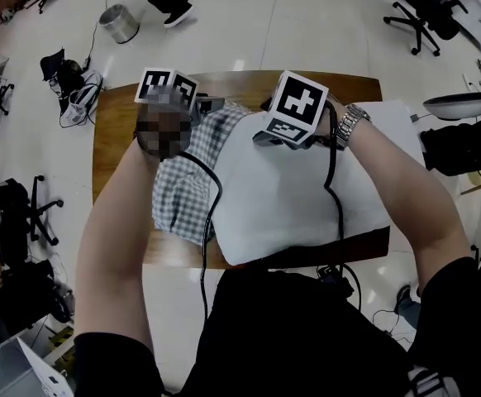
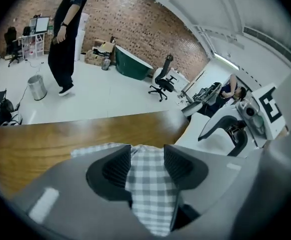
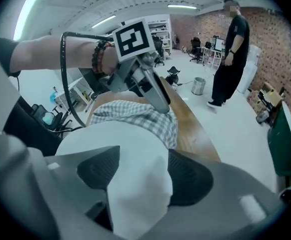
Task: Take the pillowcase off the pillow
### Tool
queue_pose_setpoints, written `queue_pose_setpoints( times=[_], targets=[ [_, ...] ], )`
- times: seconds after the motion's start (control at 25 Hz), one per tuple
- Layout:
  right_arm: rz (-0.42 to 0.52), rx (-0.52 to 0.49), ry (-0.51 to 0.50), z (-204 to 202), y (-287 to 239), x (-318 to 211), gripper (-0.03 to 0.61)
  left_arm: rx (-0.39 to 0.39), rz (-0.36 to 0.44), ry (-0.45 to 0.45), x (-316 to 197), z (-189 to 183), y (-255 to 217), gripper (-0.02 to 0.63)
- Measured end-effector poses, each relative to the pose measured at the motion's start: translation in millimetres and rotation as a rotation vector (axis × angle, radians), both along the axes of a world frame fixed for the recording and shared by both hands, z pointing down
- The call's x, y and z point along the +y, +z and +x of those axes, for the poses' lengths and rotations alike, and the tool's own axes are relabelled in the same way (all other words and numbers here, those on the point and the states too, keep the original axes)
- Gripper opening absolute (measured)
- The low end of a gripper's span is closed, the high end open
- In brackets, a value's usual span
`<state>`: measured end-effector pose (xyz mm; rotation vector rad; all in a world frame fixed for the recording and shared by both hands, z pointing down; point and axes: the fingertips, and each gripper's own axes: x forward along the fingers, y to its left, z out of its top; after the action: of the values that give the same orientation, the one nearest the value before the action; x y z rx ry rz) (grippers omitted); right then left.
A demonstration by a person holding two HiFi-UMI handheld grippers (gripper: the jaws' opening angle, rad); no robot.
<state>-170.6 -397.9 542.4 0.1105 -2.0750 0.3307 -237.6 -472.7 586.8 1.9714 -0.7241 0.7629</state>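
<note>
A white pillow (image 1: 290,197) lies on the wooden table (image 1: 112,139). A grey-and-white checked pillowcase (image 1: 187,188) covers its left end. My left gripper (image 1: 211,104) is at the far edge of the pillowcase. In the left gripper view its jaws (image 2: 147,151) stand apart with checked cloth (image 2: 150,189) rising between them. My right gripper (image 1: 263,136) rests on the bare pillow beside it. In the right gripper view the jaws (image 3: 144,156) are wide apart, and white pillow (image 3: 135,194) bulges into the gap. The checked cloth (image 3: 135,114) lies just beyond, under the left gripper (image 3: 161,100).
Black cables (image 1: 333,180) trail over the pillow toward me. A metal bin (image 1: 119,23) and a standing person (image 2: 65,39) are on the floor beyond the table. Office chairs (image 1: 422,19) and bags ring the room. Bare wood (image 2: 60,139) shows past the pillowcase.
</note>
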Motion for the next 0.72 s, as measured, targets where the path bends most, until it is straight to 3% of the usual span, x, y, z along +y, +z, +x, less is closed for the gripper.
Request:
queue_pose_setpoints(
  times=[0.2, 0.28, 0.36, 0.48, 0.72],
  targets=[
    [-0.086, 0.005, -0.021, -6.3, 21.1, -13.6, 0.301, -0.085, -0.139, 0.173, -2.6, 14.4, 47.5, 0.209],
    [-0.121, 0.010, -0.018, -6.7, 24.8, -16.7, 0.276, -0.114, -0.167, 0.238, -1.3, 16.5, 61.9, 0.127],
    [-0.147, 0.018, -0.006, -6.1, 25.1, -19.8, 0.172, -0.150, -0.161, 0.278, -5.8, 12.9, 70.0, 0.027],
    [-0.145, 0.009, 0.019, 0.2, 19.0, -25.9, 0.036, -0.193, -0.134, 0.256, -21.7, -3.3, 74.0, 0.018],
    [-0.097, -0.020, 0.074, 38.8, 12.1, -25.3, 0.014, -0.337, -0.062, 0.093, -41.2, -74.2, 79.2, 0.017]
  ],
)
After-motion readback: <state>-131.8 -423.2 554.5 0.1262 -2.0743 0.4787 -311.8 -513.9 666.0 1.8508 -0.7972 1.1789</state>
